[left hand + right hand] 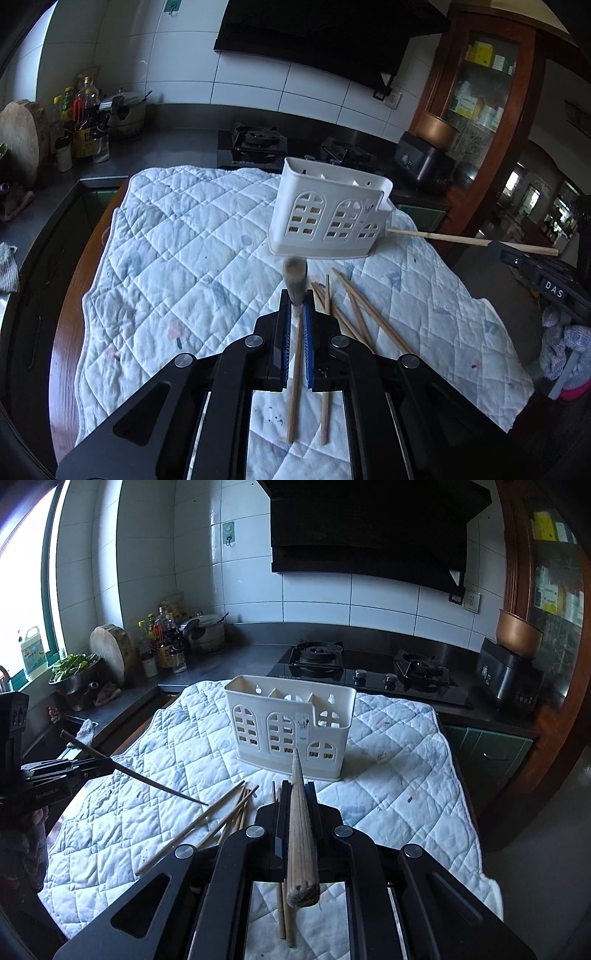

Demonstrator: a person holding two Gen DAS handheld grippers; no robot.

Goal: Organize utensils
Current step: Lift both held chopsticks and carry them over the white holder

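Observation:
A white plastic utensil holder (328,214) (291,727) with arched cut-outs stands upright on the quilted cloth (177,258) (399,805). Several loose wooden chopsticks (364,314) (221,812) lie on the cloth in front of it. My left gripper (295,299) (107,764) is shut on one chopstick (295,277) (155,781), which sticks forward past the pads. My right gripper (297,786) (493,245) is shut on another chopstick (301,834) (443,236), whose tip points at the holder. Both grippers hang above the cloth, short of the holder.
Behind the cloth runs a dark counter with a two-burner gas hob (365,664). Bottles (162,638), a round chopping board (110,646) and a pot stand at the back left. A black cooker (506,675) and a wooden cabinet (480,92) are at the right.

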